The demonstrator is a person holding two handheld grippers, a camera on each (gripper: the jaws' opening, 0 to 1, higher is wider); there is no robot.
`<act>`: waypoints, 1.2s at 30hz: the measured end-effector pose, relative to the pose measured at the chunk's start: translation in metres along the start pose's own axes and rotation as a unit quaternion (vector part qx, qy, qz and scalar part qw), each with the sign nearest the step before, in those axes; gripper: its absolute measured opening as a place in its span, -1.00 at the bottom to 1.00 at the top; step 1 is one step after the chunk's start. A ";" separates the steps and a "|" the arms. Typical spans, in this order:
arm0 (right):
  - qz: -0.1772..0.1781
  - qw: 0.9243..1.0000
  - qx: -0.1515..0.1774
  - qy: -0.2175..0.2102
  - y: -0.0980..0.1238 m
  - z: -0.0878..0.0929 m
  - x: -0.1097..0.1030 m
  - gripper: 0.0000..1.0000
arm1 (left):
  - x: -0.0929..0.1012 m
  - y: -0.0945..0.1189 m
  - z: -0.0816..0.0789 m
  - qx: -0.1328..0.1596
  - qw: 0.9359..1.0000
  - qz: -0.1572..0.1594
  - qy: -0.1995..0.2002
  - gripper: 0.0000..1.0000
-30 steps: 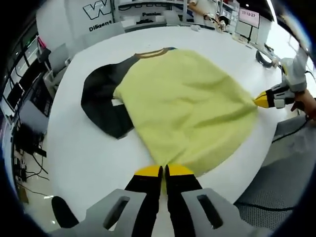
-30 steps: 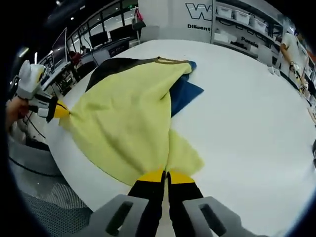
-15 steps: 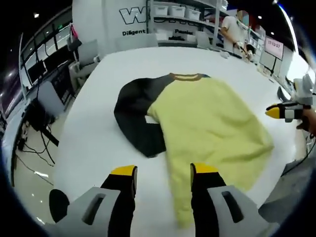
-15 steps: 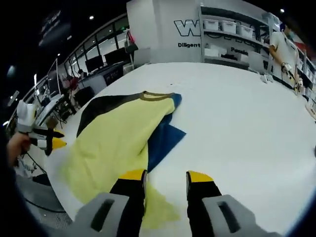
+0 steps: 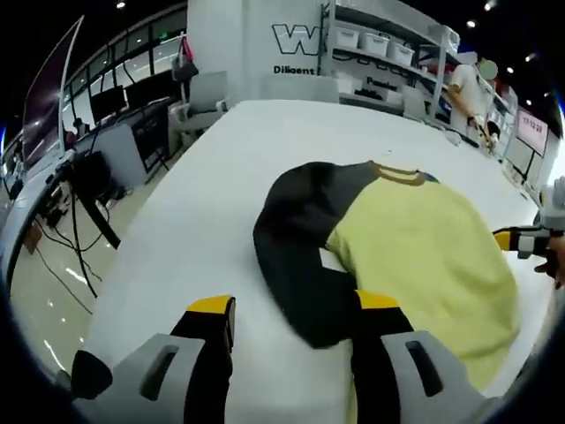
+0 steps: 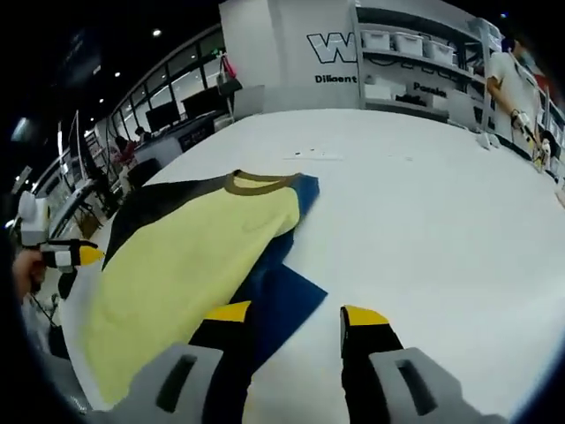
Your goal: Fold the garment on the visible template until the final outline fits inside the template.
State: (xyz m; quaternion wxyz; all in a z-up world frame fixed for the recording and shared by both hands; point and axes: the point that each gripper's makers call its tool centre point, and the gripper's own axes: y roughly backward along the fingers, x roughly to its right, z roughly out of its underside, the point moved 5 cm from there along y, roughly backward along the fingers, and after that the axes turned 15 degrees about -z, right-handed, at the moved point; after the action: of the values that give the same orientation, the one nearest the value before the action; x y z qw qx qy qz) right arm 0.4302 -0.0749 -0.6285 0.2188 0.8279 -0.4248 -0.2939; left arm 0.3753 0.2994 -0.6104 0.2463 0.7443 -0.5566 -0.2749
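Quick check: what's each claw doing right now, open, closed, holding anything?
Left claw: open, holding nothing, over the shirt's black sleeve.
Right claw: open, holding nothing, over the blue sleeve.

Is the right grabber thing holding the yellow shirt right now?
Apart. In the right gripper view the right gripper is open, with the blue sleeve and white table showing between its jaws; the yellow shirt lies off to the side.

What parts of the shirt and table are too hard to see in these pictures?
- The shirt's bottom hem: in the left gripper view, cut off by the picture edge and hidden behind the left gripper's jaw.
- The blue sleeve: in the right gripper view, its end runs behind the right gripper's jaw.
- The template: not discernible on the white table.
- The wall lettering: partly cut off, small print blurred.
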 end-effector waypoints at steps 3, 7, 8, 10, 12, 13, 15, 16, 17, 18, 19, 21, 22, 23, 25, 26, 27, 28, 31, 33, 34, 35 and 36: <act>-0.003 1.000 -0.001 0.010 -0.008 0.001 0.003 -0.33 | 0.002 -0.008 0.002 -0.007 1.000 -0.005 -0.005 -0.07; 0.002 1.000 -0.009 0.030 -0.014 0.005 0.002 -0.56 | 0.003 -0.020 0.003 -0.015 1.000 -0.013 -0.001 -0.29; 0.006 0.999 -0.004 0.050 -0.014 0.002 0.003 -0.63 | 0.004 -0.021 0.003 -0.015 1.000 -0.014 0.003 -0.37; 0.004 0.998 -0.007 0.057 -0.015 0.002 0.002 -0.85 | 0.005 -0.022 0.004 -0.019 1.000 -0.014 0.017 -0.48; 0.013 0.997 -0.011 0.081 -0.015 0.001 0.005 -0.96 | 0.004 -0.023 0.006 -0.019 0.999 -0.024 0.018 -0.63; 0.011 0.997 -0.010 0.080 -0.016 0.001 0.005 -1.00 | 0.004 -0.024 0.006 -0.017 0.999 -0.030 0.014 -0.72; 0.008 0.996 -0.013 0.090 -0.017 0.001 0.005 -1.00 | 0.004 -0.026 0.006 -0.015 0.999 -0.031 0.003 -0.87; 0.008 0.995 -0.015 0.103 -0.017 0.000 0.005 -1.00 | 0.003 -0.025 0.005 -0.015 0.999 -0.032 0.006 -0.91; 0.008 0.995 -0.016 0.102 -0.017 0.001 0.005 -1.00 | 0.003 -0.026 0.005 -0.015 0.999 -0.032 0.006 -0.95; 0.007 0.995 -0.016 0.103 -0.016 0.000 0.005 -1.00 | 0.003 -0.027 0.004 -0.014 0.999 -0.033 0.003 -0.95; 0.006 0.995 -0.016 0.102 -0.016 0.000 0.006 -1.00 | 0.003 -0.028 0.004 -0.015 0.999 -0.034 0.003 -0.96; 0.014 0.995 -0.013 0.101 -0.011 -0.003 0.010 -1.00 | 0.003 -0.029 0.004 -0.015 0.999 -0.033 0.003 -0.96; 0.017 0.994 -0.009 0.106 -0.009 -0.006 0.012 -1.00 | 0.002 -0.029 0.004 -0.014 0.999 -0.033 0.003 -0.96; 0.020 0.994 -0.008 0.111 -0.007 -0.009 0.014 -1.00 | 0.002 -0.029 0.004 -0.013 0.999 -0.033 -0.003 -0.96; 0.038 0.991 -0.008 0.128 0.001 -0.016 0.024 -1.00 | 0.001 -0.030 0.003 -0.012 0.999 -0.036 -0.011 -0.96; 0.042 0.991 -0.011 0.128 0.005 -0.019 0.031 -1.00 | -0.001 -0.031 0.003 -0.012 0.999 -0.039 -0.012 -0.96; 0.050 0.990 -0.011 0.128 0.009 -0.021 0.040 -1.00 | -0.003 -0.031 0.002 -0.013 0.999 -0.041 -0.013 -0.96; 0.058 0.990 -0.013 0.126 0.013 -0.022 0.047 -1.00 | -0.004 -0.032 0.002 -0.013 0.999 -0.041 -0.014 -0.96; 0.084 0.989 -0.014 0.119 0.026 -0.024 0.071 -1.00 | -0.007 -0.034 0.000 -0.013 0.999 -0.045 -0.024 -0.96; 0.095 0.988 -0.016 0.117 0.035 -0.025 0.086 -1.00 | -0.010 -0.036 -0.002 -0.015 0.998 -0.048 -0.026 -0.96; 0.099 0.988 -0.016 0.117 0.037 -0.026 0.090 -1.00 | -0.011 -0.036 -0.003 -0.014 0.998 -0.049 -0.025 -0.96; 0.109 0.987 -0.020 0.117 0.042 -0.026 0.101 -1.00 | -0.014 -0.037 -0.003 -0.017 0.998 -0.055 -0.024 -0.96; 0.116 0.986 -0.020 0.116 0.046 -0.027 0.107 -1.00 | -0.016 -0.038 -0.004 -0.018 0.998 -0.058 -0.023 -0.96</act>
State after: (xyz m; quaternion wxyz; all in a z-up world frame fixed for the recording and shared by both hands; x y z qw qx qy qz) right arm 0.4718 -0.1854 -0.6132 0.3159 0.7969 -0.4835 -0.1774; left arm 0.4005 0.3246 -0.6308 0.2303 0.7642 -0.5130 -0.3160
